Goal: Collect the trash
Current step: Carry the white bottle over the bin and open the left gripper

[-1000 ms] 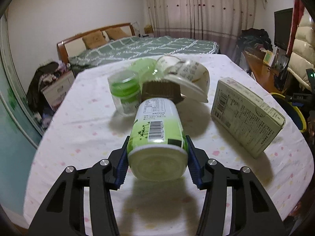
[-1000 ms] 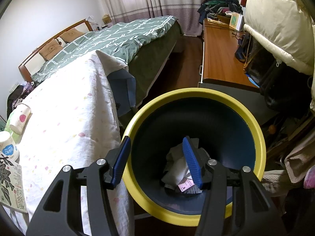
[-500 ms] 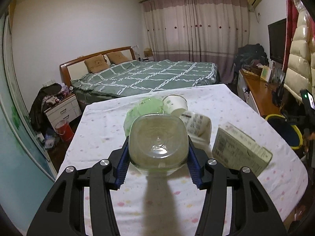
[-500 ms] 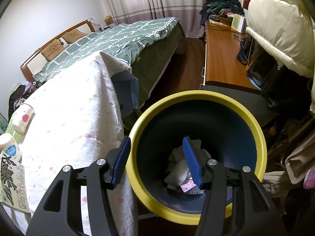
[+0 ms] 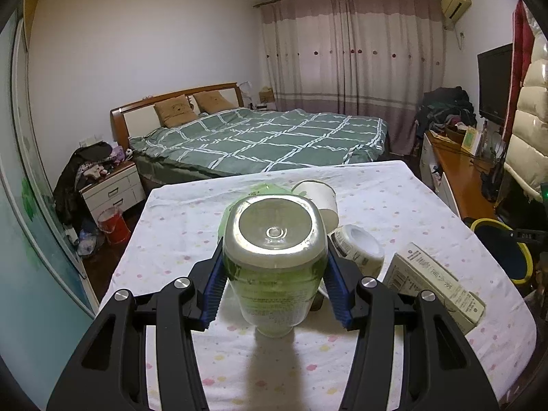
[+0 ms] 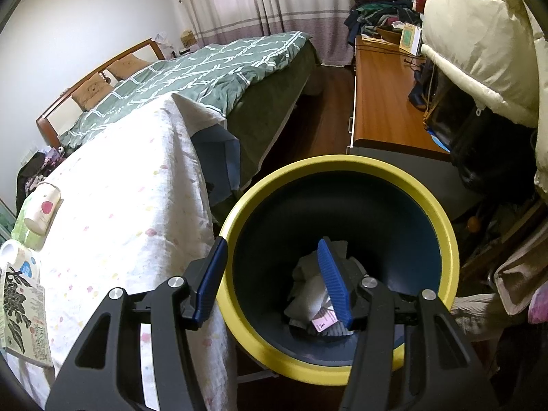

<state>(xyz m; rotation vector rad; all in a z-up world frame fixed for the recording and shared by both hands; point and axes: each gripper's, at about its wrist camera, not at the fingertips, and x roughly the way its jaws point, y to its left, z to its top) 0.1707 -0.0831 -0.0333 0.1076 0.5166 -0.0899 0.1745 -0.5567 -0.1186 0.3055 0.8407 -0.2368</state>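
Note:
A green plastic bottle (image 5: pixel 274 274) hangs above the table, its clear base turned toward the left wrist camera. My left gripper (image 5: pixel 274 253) is shut on its sides. A yellow-rimmed dark blue bin (image 6: pixel 445 239) stands beside the table and holds crumpled paper trash (image 6: pixel 308 294). My right gripper (image 6: pixel 272 243) stays open over the bin's near-left rim, one finger outside it and the other inside, with nothing gripped. From the left wrist view the bin (image 5: pixel 503 253) sits past the table's right edge.
On the flowered tablecloth (image 5: pixel 394 185) lie a paper cup (image 5: pixel 316 195), a tipped white tub (image 5: pixel 358 248), a carton (image 5: pixel 435 282) and a green bag (image 5: pixel 260 191). A bed (image 5: pixel 267 137) stands beyond the table. A wooden desk (image 6: pixel 383 102) and hanging coats crowd the right.
The left gripper has lifted the bottle off the table and tilted upward, so the room and bed now fill the view. The right gripper and bin have not moved.

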